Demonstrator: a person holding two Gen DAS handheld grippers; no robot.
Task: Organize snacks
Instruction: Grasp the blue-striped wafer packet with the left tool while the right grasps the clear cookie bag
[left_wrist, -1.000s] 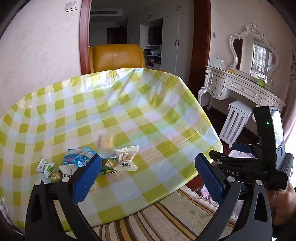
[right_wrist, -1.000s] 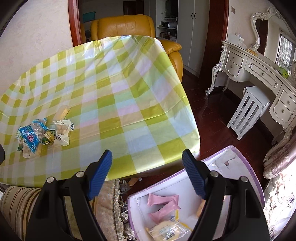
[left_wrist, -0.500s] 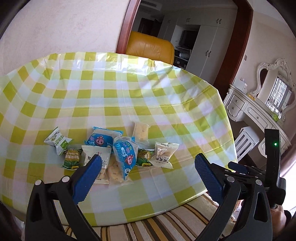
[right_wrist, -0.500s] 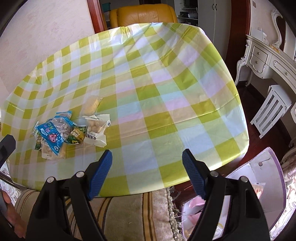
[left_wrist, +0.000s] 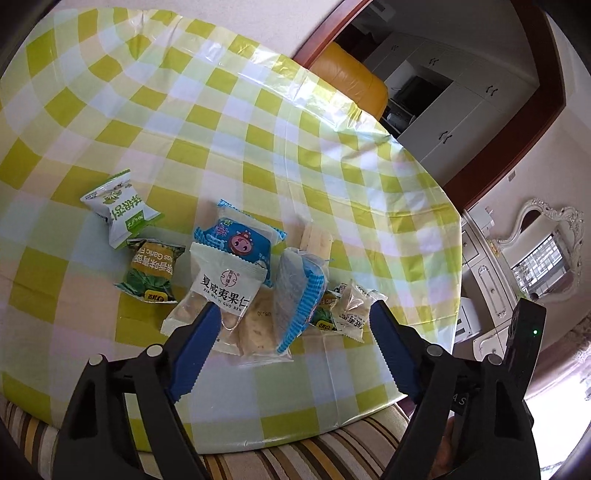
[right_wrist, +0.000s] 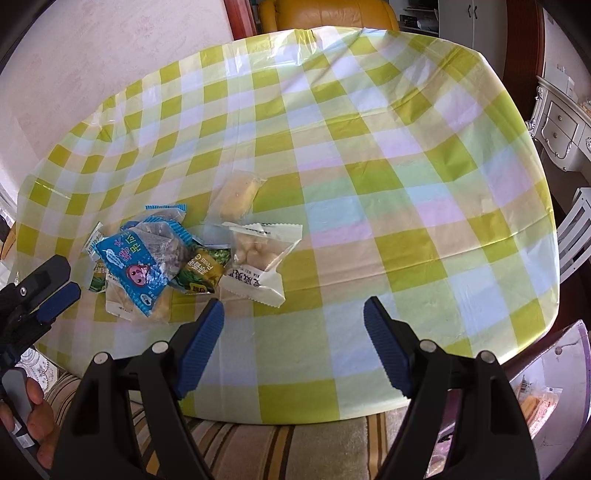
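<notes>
1. Our snacks lie heaped near the table's front edge, toward its left: crinkly pouches, blue, white and green, overlapping.
2. Our left gripper hangs over the heap; its jaws have just been closing, nothing pinched yet.
3. Our right gripper hovers wide and empty beside the heap.
4. We risk pinching two overlapped pouches at once, or a slick film sliding out.
</notes>
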